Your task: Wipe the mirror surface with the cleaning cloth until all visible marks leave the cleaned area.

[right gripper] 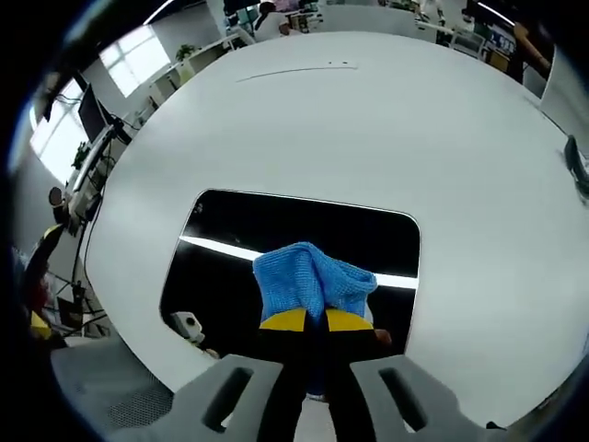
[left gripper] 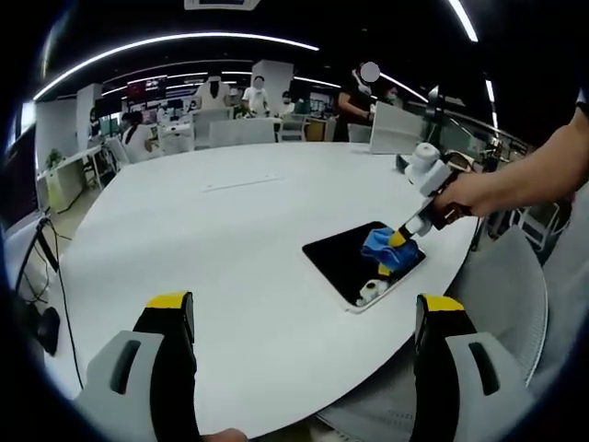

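The mirror [right gripper: 294, 253] lies flat on the white desk [right gripper: 368, 120] near its edge, a dark rounded rectangle reflecting a strip of ceiling light. In the right gripper view, the right gripper [right gripper: 307, 320] has its yellow-tipped jaws closed together on the blue cloth [right gripper: 311, 281], which bunches up just ahead of the tips and rests on the mirror's near half, roughly at its middle across.

In the left gripper view, the left gripper [left gripper: 304, 308] hangs over bare desk with its jaws spread wide and nothing between them. The mirror [left gripper: 354, 258] lies ahead of it and to the right, well apart. There the right gripper [left gripper: 398, 247] comes in from the right, held by a hand [left gripper: 469, 193], pressing the cloth [left gripper: 386, 247] onto the mirror's far right part. A small white reflection shows at the mirror's near corner.

People stand and sit among office furniture beyond the desk.
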`<state>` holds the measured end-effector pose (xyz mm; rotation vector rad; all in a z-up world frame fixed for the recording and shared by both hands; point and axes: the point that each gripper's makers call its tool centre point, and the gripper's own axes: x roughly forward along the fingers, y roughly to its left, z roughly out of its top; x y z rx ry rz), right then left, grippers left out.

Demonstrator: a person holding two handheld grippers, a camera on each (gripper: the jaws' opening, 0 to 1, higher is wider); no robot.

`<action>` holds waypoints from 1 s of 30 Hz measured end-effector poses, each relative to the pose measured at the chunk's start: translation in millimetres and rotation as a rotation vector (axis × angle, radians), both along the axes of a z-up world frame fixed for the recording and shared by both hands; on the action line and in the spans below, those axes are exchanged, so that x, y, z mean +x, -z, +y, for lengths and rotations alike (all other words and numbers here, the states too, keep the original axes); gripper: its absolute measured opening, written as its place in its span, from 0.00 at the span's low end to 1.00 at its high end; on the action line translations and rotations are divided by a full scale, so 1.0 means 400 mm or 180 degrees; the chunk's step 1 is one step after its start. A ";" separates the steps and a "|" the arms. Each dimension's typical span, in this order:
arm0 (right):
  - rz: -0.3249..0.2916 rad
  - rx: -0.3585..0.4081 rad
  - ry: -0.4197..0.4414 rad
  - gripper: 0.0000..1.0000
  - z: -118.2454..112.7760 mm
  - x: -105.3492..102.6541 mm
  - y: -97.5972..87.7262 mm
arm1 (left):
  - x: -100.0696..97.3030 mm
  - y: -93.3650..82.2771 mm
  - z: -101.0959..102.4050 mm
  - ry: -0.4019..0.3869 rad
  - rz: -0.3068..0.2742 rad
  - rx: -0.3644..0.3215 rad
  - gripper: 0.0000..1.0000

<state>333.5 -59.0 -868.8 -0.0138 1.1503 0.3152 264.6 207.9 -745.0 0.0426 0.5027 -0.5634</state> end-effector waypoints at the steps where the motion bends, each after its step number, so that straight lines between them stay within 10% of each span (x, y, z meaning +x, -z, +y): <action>1: 0.0002 0.0006 0.0010 0.00 0.000 -0.003 0.000 | -0.001 0.000 0.000 0.0010 -0.0003 0.0004 0.99; 30: 0.0059 0.0105 0.0047 0.00 -0.003 -0.119 -0.001 | -0.027 -0.008 0.004 -0.0048 -0.0032 -0.0029 0.99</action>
